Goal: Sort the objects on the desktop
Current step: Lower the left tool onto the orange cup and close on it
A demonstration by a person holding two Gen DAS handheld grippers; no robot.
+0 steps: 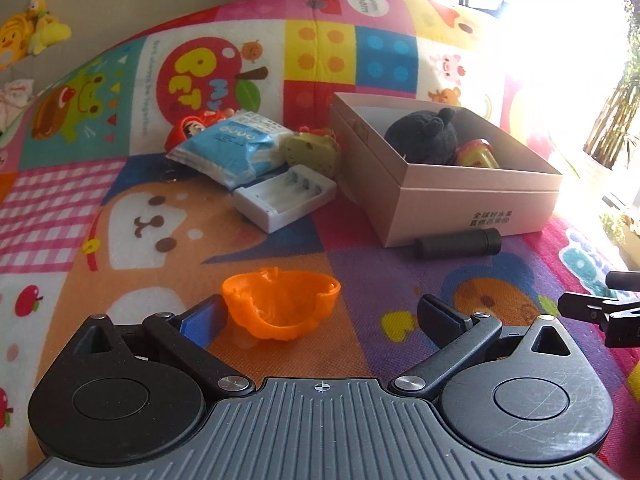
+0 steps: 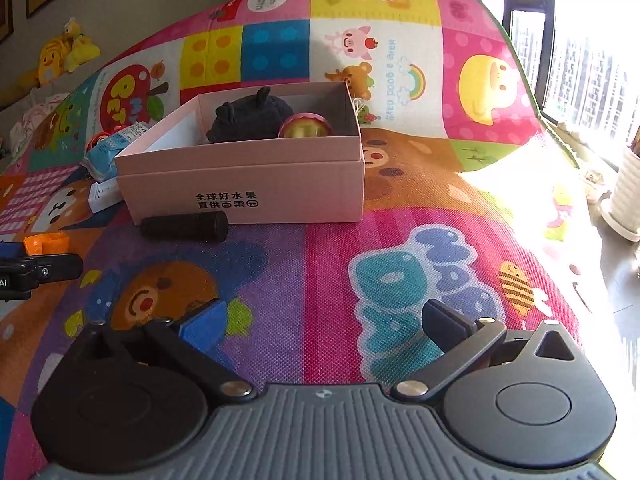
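Note:
In the left wrist view my left gripper (image 1: 324, 316) stands open just above the mat. An orange, crumpled cup-like piece (image 1: 280, 304) lies between its fingers, close against the blue left pad (image 1: 204, 320) and well apart from the right one. Beyond it a pink cardboard box (image 1: 460, 196) holds a black plush toy (image 1: 424, 140) and a red-and-yellow toy (image 1: 478, 154). A black cylinder (image 1: 458, 243) lies along the box's near wall. My right gripper (image 2: 324, 324) is wide open over the mat, nothing between its fingers, with the box (image 2: 248, 188) ahead to its left.
Left of the box lie a white battery case (image 1: 284, 200), a blue tissue pack (image 1: 236, 148), a green toy (image 1: 310, 152) and a red doll (image 1: 186, 130). The colourful play mat (image 2: 400, 240) ends at the right, where a white pot (image 2: 628, 200) stands by the window.

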